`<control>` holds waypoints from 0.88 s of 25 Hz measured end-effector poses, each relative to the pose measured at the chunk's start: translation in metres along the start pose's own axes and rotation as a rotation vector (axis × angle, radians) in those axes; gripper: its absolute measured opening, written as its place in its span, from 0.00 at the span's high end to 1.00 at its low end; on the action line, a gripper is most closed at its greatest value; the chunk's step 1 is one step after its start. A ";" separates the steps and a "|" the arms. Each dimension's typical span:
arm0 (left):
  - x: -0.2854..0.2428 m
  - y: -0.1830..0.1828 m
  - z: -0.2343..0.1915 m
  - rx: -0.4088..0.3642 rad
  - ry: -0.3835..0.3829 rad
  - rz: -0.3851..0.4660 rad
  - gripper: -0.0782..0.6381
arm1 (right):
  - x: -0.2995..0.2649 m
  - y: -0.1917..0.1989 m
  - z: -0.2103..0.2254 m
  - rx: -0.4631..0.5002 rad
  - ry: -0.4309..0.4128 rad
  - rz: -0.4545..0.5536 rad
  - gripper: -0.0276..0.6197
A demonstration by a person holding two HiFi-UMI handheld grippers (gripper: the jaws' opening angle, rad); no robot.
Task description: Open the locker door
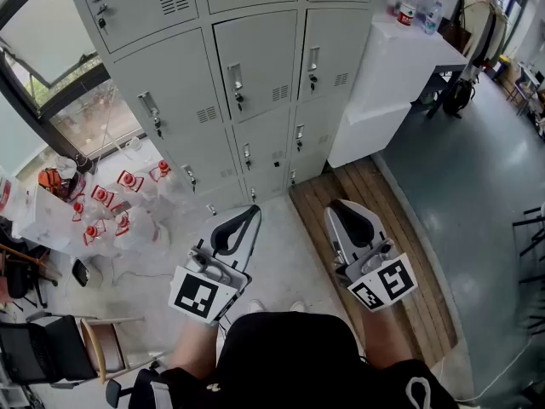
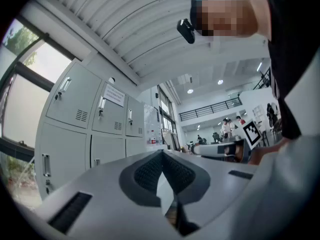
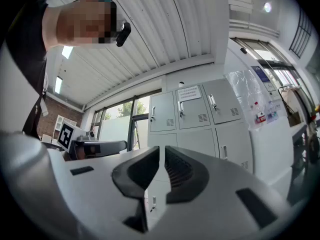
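Holding left tongs [image 1: 253, 212] and right tongs [image 1: 341, 204] side by side, both clenched on nothing, tips well short of the lockers [image 1: 183, 100]. Facing every locker door [image 1: 264, 58] shut flush, handles near the left edges. Open floor [image 1: 281, 250] ahead, up to the bottom row. Hemmed on the left by bagged bottles [image 1: 111, 216], on the right by a white cabinet [image 1: 396, 79] against the lockers and a wooden strip [image 1: 387, 254].
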State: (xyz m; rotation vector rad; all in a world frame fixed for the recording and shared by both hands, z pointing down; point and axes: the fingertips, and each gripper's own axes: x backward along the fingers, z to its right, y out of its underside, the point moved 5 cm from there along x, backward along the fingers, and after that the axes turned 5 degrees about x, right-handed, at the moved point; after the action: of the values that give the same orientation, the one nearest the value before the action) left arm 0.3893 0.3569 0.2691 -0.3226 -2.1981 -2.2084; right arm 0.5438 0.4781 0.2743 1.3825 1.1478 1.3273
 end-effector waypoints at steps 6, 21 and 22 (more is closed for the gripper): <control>0.024 -0.010 -0.001 -0.007 0.047 -0.001 0.86 | -0.006 0.001 -0.033 0.000 0.000 -0.021 0.88; 0.142 0.002 -0.119 0.010 -0.181 -0.023 0.86 | -0.120 0.037 -0.128 -0.075 -0.162 -0.031 0.87; 0.147 0.002 -0.124 0.015 -0.195 -0.024 0.86 | -0.127 0.040 -0.132 -0.085 -0.173 -0.033 0.87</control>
State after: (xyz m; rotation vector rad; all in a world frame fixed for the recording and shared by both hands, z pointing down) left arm 0.2286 0.2540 0.2944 -0.5358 -2.3233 -2.2601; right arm 0.4130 0.3454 0.2957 1.3818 0.9841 1.1946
